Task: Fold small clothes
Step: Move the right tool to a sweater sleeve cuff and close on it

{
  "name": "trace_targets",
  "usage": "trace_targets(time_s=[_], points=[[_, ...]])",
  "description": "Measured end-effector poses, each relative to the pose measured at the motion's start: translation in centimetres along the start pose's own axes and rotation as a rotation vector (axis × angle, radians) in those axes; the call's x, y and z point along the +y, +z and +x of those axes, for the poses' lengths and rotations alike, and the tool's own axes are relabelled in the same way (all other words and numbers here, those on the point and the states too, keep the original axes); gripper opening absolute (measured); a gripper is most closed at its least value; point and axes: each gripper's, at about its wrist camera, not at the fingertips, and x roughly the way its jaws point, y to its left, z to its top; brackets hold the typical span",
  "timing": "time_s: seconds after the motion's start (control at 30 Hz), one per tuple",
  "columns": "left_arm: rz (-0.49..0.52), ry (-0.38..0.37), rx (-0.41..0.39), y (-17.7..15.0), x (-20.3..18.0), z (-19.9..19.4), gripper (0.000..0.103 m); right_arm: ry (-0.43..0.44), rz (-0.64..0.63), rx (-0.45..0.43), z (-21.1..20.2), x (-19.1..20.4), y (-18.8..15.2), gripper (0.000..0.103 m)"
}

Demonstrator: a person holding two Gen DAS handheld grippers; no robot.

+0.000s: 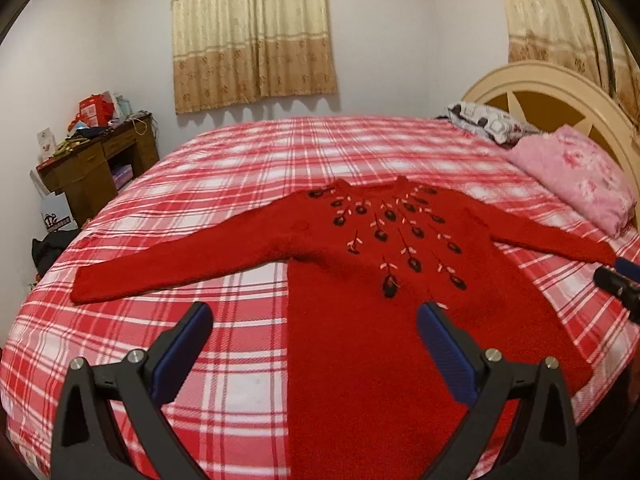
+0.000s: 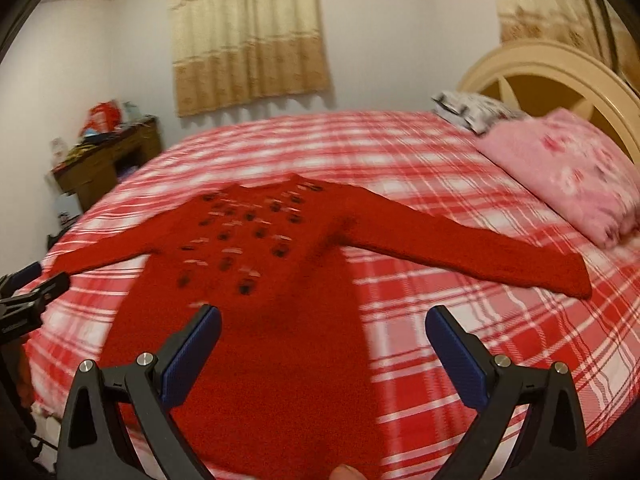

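A red knitted sweater (image 1: 360,340) with dark flower embroidery on the chest lies flat and face up on the bed, both sleeves spread out sideways; it also shows in the right wrist view (image 2: 280,320). My left gripper (image 1: 314,316) is open and empty, held above the sweater's lower left edge. My right gripper (image 2: 322,320) is open and empty above the sweater's lower right side. The right gripper's tip shows at the right edge of the left wrist view (image 1: 620,284), near the right sleeve's cuff. The left gripper shows at the left edge of the right wrist view (image 2: 28,296).
The bed has a red and white plaid sheet (image 1: 240,168). A folded pink blanket (image 1: 580,184) and a patterned pillow (image 1: 488,122) lie by the cream headboard (image 1: 560,92). A cluttered wooden desk (image 1: 96,164) stands at the far left by the wall.
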Motion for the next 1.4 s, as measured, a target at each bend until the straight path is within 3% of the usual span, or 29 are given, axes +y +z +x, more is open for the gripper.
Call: trace_targets(time_s=[0.6,0.93,1.13,1.23,1.27,1.33,1.4], points=[[0.079,0.008,0.074,2.6,-2.0,9.0,0.103,-0.275,0.19,0.131,7.3,-17.1,2.6,0.102],[0.072,0.067,0.105,3.2,-0.5,12.4,0.103,-0.426,0.267,0.166,7.9,-25.3,3.3,0.101],[0.053,0.098,0.123,3.2,0.7,13.6,0.103,-0.473,0.309,0.206,8.8,-28.8,3.1,0.092],[0.047,0.097,0.126,3.2,1.0,13.7,0.103,-0.467,0.339,0.243,9.3,-30.1,2.8,0.079],[0.047,0.097,0.126,3.2,1.1,13.7,0.103,-0.447,0.359,0.256,9.6,-30.5,2.5,0.07],[0.047,0.095,0.125,3.2,1.2,13.7,0.103,-0.43,0.37,0.272,10.0,-30.6,2.3,0.067],[0.041,0.093,0.126,3.2,1.2,13.7,0.103,-0.408,0.355,0.268,10.1,-30.2,2.4,0.047]])
